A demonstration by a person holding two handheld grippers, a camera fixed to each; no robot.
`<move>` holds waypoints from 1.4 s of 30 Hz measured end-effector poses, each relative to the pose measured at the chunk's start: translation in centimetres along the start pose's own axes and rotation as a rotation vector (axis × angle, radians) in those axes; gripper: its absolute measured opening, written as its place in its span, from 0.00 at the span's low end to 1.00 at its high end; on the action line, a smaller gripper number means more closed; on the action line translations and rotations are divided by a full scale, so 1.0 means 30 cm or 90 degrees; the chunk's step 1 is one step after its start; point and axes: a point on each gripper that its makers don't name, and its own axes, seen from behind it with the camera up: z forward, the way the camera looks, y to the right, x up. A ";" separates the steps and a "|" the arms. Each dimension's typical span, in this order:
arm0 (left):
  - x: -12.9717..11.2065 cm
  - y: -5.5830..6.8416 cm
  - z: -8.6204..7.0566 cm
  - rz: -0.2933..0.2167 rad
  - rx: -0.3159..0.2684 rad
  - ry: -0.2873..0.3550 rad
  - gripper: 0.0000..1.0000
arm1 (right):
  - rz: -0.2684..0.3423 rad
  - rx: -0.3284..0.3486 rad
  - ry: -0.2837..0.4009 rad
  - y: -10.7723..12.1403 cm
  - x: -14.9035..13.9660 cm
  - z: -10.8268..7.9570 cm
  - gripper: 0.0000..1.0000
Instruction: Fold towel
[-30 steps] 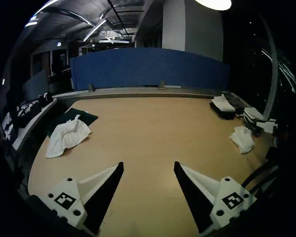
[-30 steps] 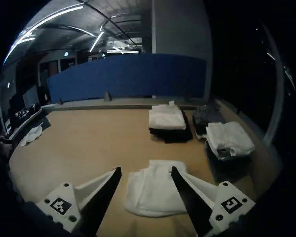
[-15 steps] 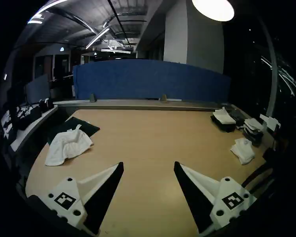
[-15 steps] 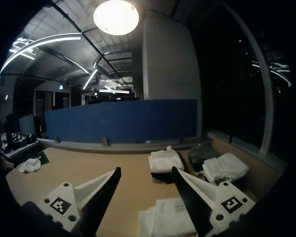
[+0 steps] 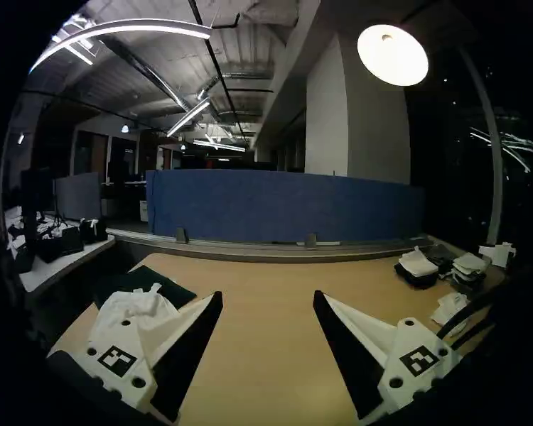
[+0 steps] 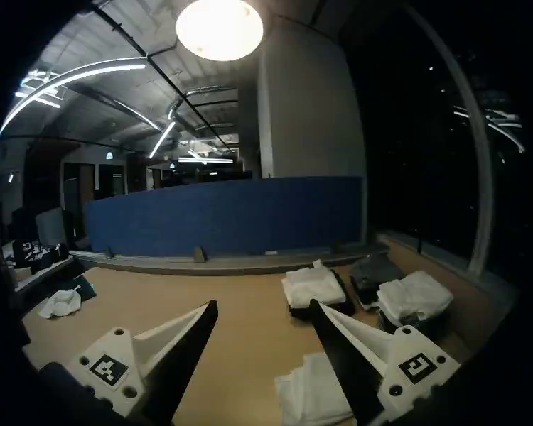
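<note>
In the left gripper view a crumpled white towel (image 5: 135, 312) lies on the wooden table (image 5: 266, 298) at the left, on a dark green cloth (image 5: 142, 280), partly behind my left gripper's finger. My left gripper (image 5: 266, 312) is open and holds nothing. In the right gripper view a folded white towel (image 6: 313, 390) lies on the table (image 6: 231, 312) low down, partly behind the right finger. My right gripper (image 6: 263, 319) is open and holds nothing. The crumpled towel (image 6: 62, 303) appears small at the far left there.
Stacks of folded white and dark towels (image 6: 316, 287) (image 6: 412, 295) sit at the table's right side; they also appear far right (image 5: 417, 266) in the left gripper view. A blue partition (image 5: 281, 209) runs along the table's far edge. A side desk with equipment (image 5: 53, 248) stands at left.
Both grippers have tilted upward, so more ceiling and less table appear. The crumpled towel now sits lower, behind the left finger. Both stayed open.
</note>
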 end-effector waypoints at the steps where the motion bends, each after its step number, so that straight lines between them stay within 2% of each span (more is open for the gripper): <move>1: 0.003 -0.006 0.004 -0.001 0.001 0.005 0.95 | 0.000 -0.001 -0.002 -0.005 0.002 -0.002 1.00; 9: 0.013 -0.061 0.021 -0.009 0.008 0.040 0.94 | 0.000 -0.008 -0.032 -0.042 -0.011 -0.016 1.00; 15: -0.031 -0.096 0.035 -0.021 0.016 0.059 0.95 | 0.002 -0.010 -0.051 -0.066 -0.019 -0.006 1.00; 20: -0.078 -0.110 0.048 -0.009 0.022 0.071 0.94 | 0.016 -0.023 -0.058 -0.064 -0.019 0.018 1.00; 25: -0.122 -0.106 0.066 0.016 0.026 0.086 0.94 | 0.023 -0.035 -0.065 -0.049 -0.030 0.045 1.00; 32: -0.185 -0.082 0.106 0.051 0.026 0.098 0.95 | 0.009 -0.050 -0.074 -0.032 -0.043 0.082 1.00; 36: -0.221 -0.064 0.135 0.056 0.018 0.104 0.95 | 0.003 -0.052 -0.073 -0.034 -0.053 0.101 1.00; 42: -0.287 -0.063 0.182 0.058 0.018 0.105 0.94 | 0.003 -0.050 -0.070 -0.043 -0.074 0.125 1.00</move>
